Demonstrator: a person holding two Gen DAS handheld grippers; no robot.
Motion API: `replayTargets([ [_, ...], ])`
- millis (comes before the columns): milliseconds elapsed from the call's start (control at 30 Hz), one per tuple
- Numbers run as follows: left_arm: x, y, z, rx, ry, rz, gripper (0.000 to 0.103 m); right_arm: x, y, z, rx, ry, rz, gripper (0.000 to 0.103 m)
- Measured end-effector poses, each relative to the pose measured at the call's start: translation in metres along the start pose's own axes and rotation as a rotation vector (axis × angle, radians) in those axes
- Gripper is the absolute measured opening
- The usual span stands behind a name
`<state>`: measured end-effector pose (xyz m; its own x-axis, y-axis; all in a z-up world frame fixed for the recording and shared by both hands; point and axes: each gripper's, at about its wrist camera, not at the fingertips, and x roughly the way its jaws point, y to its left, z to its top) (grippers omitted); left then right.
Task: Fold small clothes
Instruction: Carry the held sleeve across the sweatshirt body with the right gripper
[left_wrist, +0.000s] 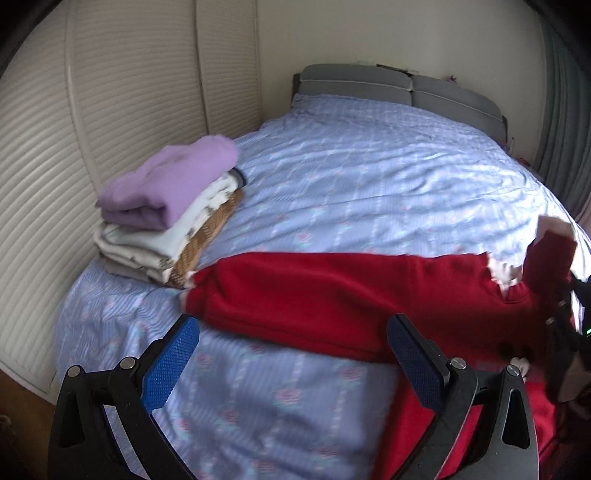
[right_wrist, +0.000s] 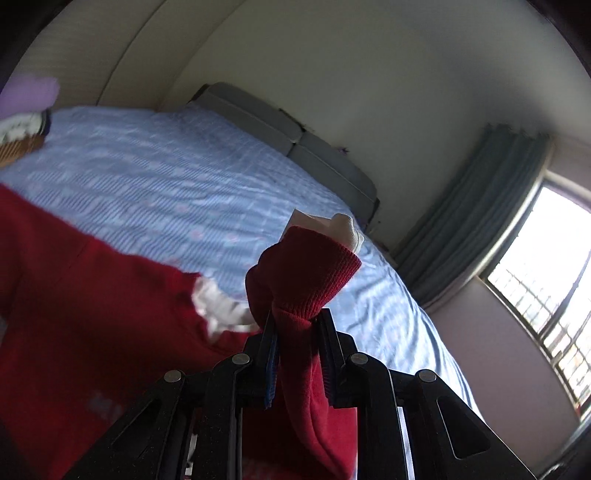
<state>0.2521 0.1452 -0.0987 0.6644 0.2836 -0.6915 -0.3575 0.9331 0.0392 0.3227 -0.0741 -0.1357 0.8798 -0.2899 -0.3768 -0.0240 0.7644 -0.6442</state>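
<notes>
Red garment (right_wrist: 110, 295) cuff pinched in right tongs (right_wrist: 297, 325); left tongs (left_wrist: 295, 354) spread, empty.

The rumpled bed sheet (left_wrist: 332, 177) is pale blue with fine stripes and small pink rose motifs. A deep red knit garment (left_wrist: 332, 295) shows white lining at its edge. In the folded stack, the soft top piece (left_wrist: 166, 181) is lilac, the folded cloth under it (left_wrist: 147, 243) cream with brown specks, and the woven piece (left_wrist: 207, 236) tan-and-white checked. The padded headboard (left_wrist: 406, 92) is grey, the pleated curtain (right_wrist: 469, 206) grey-blue, and the textured gripper pads (left_wrist: 170, 365) bright blue.
</notes>
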Motion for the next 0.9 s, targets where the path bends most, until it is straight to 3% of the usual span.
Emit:
replayTargets([
  [167,0.013,0.027,-0.015,-0.021,0.039,0.022,0.103,0.005,0.072,-0.010,-0.183,0.063,0.064,0.020],
  [333,0.020,0.033,-0.021,-0.022,0.059,0.022,0.103,-0.005,0.093,-0.022,-0.197,0.074,0.117,0.028],
  [367,0.020,0.033,-0.022,-0.022,0.059,0.019,0.103,-0.011,0.090,-0.024,-0.185,0.062,0.145,0.035],
  [467,0.018,0.031,-0.022,-0.019,0.052,0.012,0.103,-0.031,0.082,-0.027,-0.163,0.015,0.212,0.042],
  [567,0.015,0.025,-0.021,-0.010,0.044,-0.003,0.103,-0.048,0.068,-0.029,-0.102,-0.009,0.260,0.042],
  [700,0.011,0.005,-0.019,0.026,0.035,-0.056,0.103,-0.055,0.022,-0.040,0.092,0.028,0.333,0.042],
  [900,0.011,-0.051,-0.013,0.112,0.024,-0.206,0.101,-0.050,-0.048,-0.075,0.342,0.081,0.334,0.042],
])
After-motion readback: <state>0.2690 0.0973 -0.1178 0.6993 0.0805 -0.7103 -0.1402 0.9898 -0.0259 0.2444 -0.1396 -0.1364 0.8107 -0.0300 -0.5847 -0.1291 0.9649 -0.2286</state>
